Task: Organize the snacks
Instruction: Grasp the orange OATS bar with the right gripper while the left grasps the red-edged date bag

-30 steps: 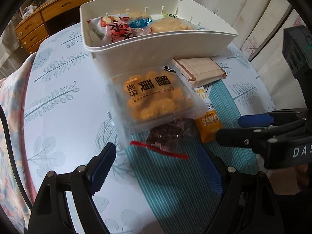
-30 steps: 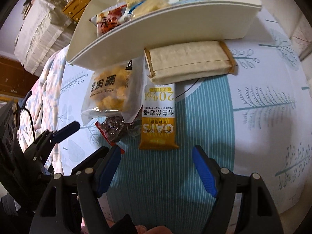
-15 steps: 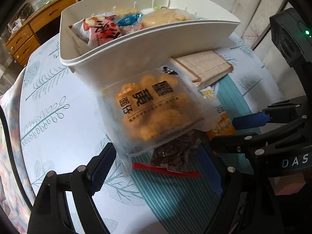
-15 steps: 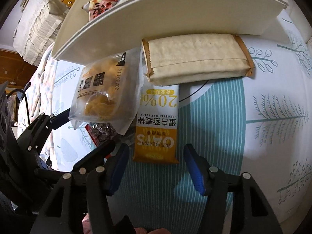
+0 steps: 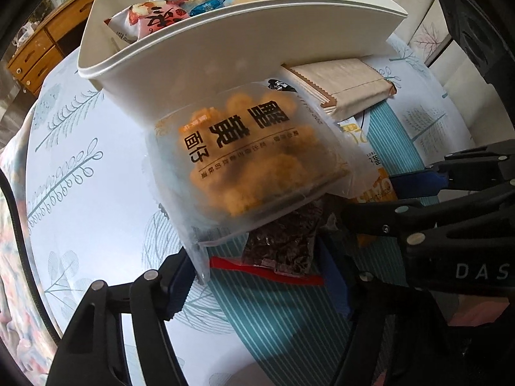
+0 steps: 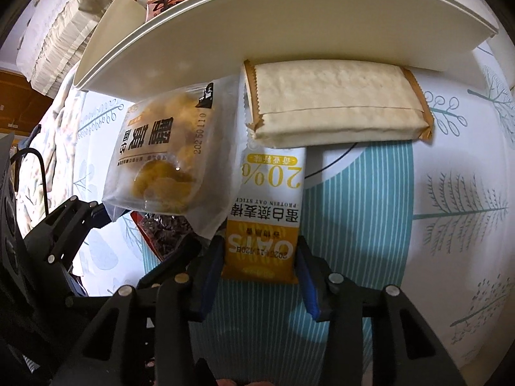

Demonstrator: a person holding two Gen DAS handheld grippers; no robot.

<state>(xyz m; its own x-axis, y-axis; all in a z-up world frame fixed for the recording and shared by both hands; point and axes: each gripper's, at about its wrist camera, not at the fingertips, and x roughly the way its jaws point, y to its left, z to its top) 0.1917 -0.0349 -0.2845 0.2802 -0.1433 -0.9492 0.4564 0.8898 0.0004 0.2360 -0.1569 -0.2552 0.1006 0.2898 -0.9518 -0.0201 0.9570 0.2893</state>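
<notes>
My right gripper (image 6: 259, 265): jaws closing around the near end of the yellow oat bar (image 6: 265, 218); the blue pads stand right at its two long edges, though I cannot tell if they press yet.
My left gripper (image 5: 257, 276): jaws closing, still apart; the corner of the clear bag of golden puffs (image 5: 248, 164) and the dark snack pouch with a red strip (image 5: 283, 247) lie between them, neither one clamped.
Oat bar: flat on the teal-striped part of the surface (image 6: 450, 193), its far end tucked under the beige wafer pack (image 6: 334, 103).
Puff bag: overlaps the dark pouch and the left edge of the oat bar, and reaches up to the bin wall.
Wafer pack: lies crosswise, just beside the base of the white storage bin (image 5: 225, 51).
Bin: holds a red-and-white packet (image 5: 154, 19), a blue-wrapped sweet (image 5: 209, 4) and pale packs behind them.
Farthest: a wooden chest of drawers (image 5: 35, 54) past the surface edge.
</notes>
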